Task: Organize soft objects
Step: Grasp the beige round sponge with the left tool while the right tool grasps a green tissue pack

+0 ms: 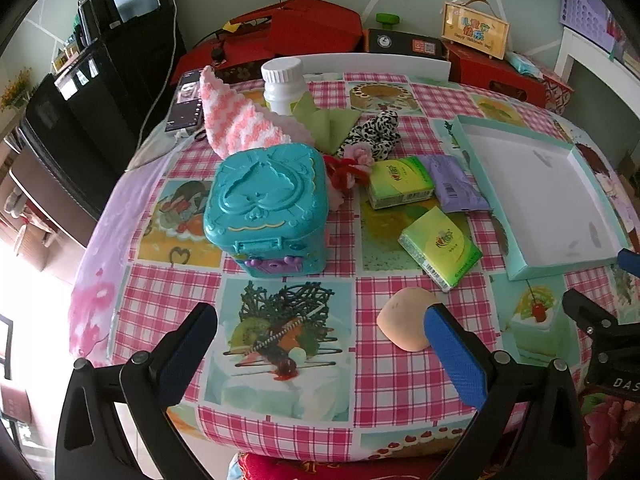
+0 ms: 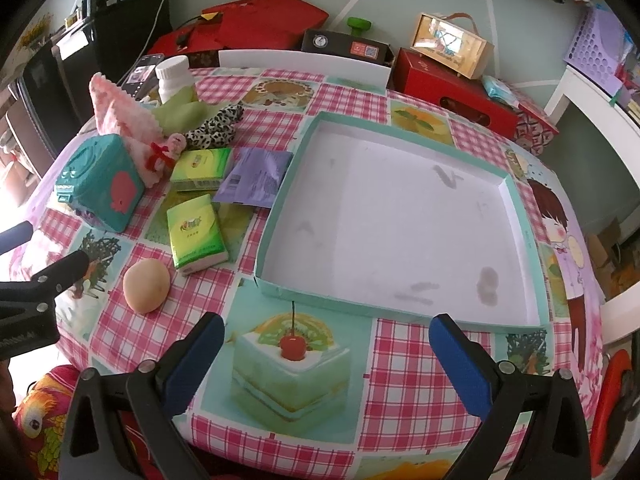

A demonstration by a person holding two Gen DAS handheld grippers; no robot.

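A shallow teal box lid with a white inside (image 2: 384,216) lies on the table, also in the left wrist view (image 1: 536,196). Left of it lie two green tissue packs (image 2: 196,232) (image 2: 200,165), a purple pack (image 2: 256,178), a peach squishy (image 2: 146,286), a spotted soft toy (image 2: 218,126), a pink-white knitted cloth (image 2: 120,114) and a pink and red flower (image 2: 160,156). My left gripper (image 1: 320,344) is open and empty, the squishy (image 1: 404,322) by its right finger. My right gripper (image 2: 326,352) is open and empty, just before the lid's near rim.
A teal plastic case (image 1: 266,208) stands left of centre. A white bottle (image 1: 284,84) and a phone (image 1: 186,106) sit at the far left. Red boxes (image 2: 456,92) and a white chair back (image 2: 304,62) stand behind the table. The table's near edge is under both grippers.
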